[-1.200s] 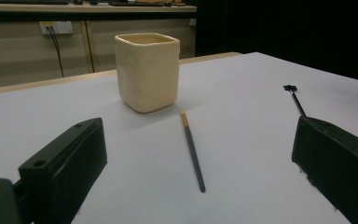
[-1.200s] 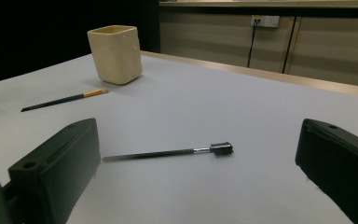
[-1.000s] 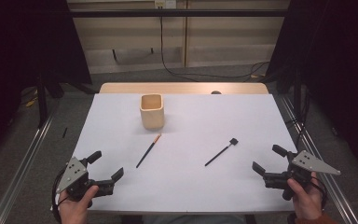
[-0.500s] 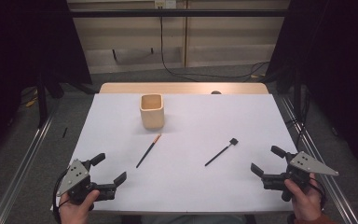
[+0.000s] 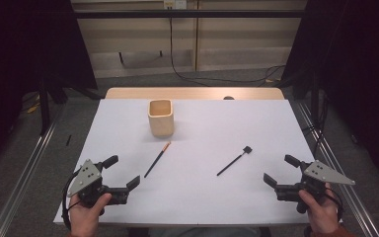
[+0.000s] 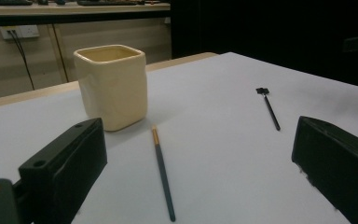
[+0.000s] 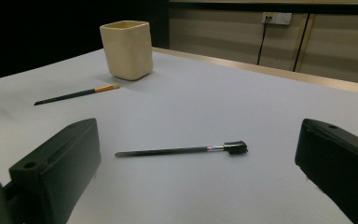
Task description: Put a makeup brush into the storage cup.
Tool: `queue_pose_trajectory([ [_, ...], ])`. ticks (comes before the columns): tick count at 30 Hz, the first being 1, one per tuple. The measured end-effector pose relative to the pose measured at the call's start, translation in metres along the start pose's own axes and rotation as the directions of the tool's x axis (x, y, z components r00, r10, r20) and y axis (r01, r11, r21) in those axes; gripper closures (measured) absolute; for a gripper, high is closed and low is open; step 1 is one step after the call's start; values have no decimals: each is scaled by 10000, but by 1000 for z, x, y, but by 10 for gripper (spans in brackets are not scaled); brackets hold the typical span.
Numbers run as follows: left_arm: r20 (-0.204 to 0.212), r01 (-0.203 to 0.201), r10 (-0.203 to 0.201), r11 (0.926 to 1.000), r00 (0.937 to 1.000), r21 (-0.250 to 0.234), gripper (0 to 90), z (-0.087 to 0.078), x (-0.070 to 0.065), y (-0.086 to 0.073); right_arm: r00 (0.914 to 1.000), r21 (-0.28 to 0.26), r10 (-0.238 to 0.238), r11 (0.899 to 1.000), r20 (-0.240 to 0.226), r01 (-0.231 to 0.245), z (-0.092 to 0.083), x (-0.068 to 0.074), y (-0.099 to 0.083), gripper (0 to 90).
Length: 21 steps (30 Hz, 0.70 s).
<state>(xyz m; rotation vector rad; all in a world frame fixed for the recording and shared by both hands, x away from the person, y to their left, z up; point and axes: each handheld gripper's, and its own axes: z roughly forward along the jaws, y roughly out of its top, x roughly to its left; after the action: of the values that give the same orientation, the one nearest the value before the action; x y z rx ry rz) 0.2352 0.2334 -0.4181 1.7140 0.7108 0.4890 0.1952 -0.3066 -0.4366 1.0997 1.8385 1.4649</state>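
Low down, left gripper point(image 5: 122, 173) gapes near brush point(image 5: 157, 159); empty.

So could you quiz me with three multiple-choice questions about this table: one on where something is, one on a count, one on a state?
1. Where does the cream cup stand?
A. beyond the two brushes
B. between the grippers
C. on the floor

2. How many brushes lie on the white sheet?
A. one
B. two
C. four

3. How is the left gripper?
A. shut on a brush
B. open, holding nothing
C. inside the cup

Answers: 1 A, it stands farther back than both; 2 B, the gold-banded brush and the black brush; 3 B, jaws apart above bare sheet.
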Motion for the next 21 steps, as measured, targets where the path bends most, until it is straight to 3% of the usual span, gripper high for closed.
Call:
queue_pose_trajectory([
  [8, 32, -110, 111, 9996, 9999, -252, 31, 11, 3, 10, 10000, -59, 38, 10000, -1, -38, 0, -1, 0, 0],
  [21, 658, -164, 192, 9989, 9976, -433, 31, 37, 1, 25, 10000, -174, 79, 9998, 36, -79, -2, -2, 1, 0],
])
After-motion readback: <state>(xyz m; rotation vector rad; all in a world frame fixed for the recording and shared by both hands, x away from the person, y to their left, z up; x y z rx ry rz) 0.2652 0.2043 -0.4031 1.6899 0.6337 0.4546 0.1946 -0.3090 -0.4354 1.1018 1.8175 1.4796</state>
